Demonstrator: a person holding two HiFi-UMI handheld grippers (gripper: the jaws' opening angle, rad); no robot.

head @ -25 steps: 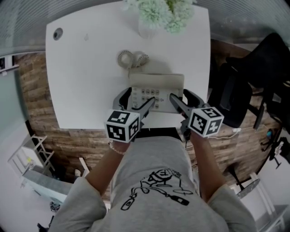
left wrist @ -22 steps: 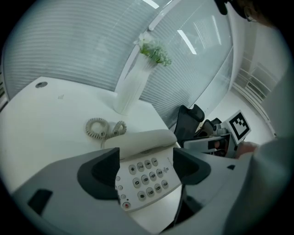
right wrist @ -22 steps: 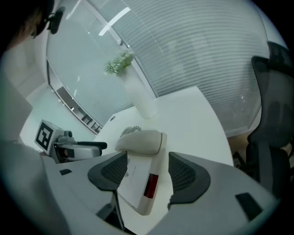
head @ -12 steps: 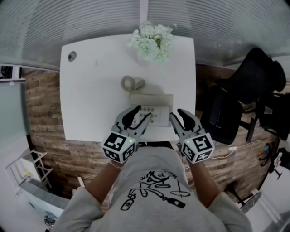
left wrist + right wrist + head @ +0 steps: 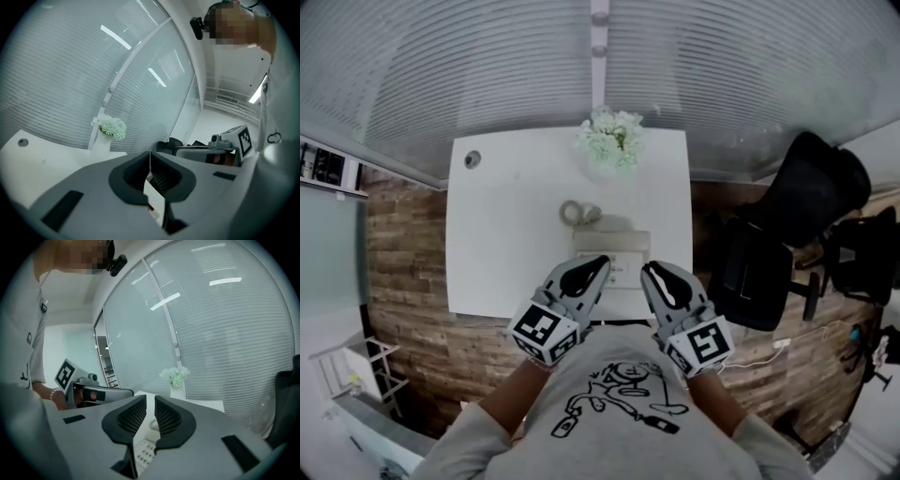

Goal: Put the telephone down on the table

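The beige telephone (image 5: pixel 614 246) lies on the white table (image 5: pixel 506 244) near its front edge, with its coiled cord (image 5: pixel 579 213) behind it. Both grippers hover above the phone's near side and hold nothing. My left gripper (image 5: pixel 598 266) (image 5: pixel 150 154) is shut, tips touching. On the right gripper (image 5: pixel 650 272) (image 5: pixel 150 399) the jaws are closing, a narrow empty slit left between them. The phone's keypad (image 5: pixel 146 448) shows below the right jaws.
A vase of pale green flowers (image 5: pixel 612 139) (image 5: pixel 112 126) (image 5: pixel 176 376) stands at the table's far edge before a blind-covered glass wall. A round cable hole (image 5: pixel 472 159) sits at the far left corner. A black office chair (image 5: pixel 806 202) stands to the right.
Both grippers have lifted away from the telephone's sides and drawn their jaws together. The telephone stays flat on the table. The head view now looks from higher up.
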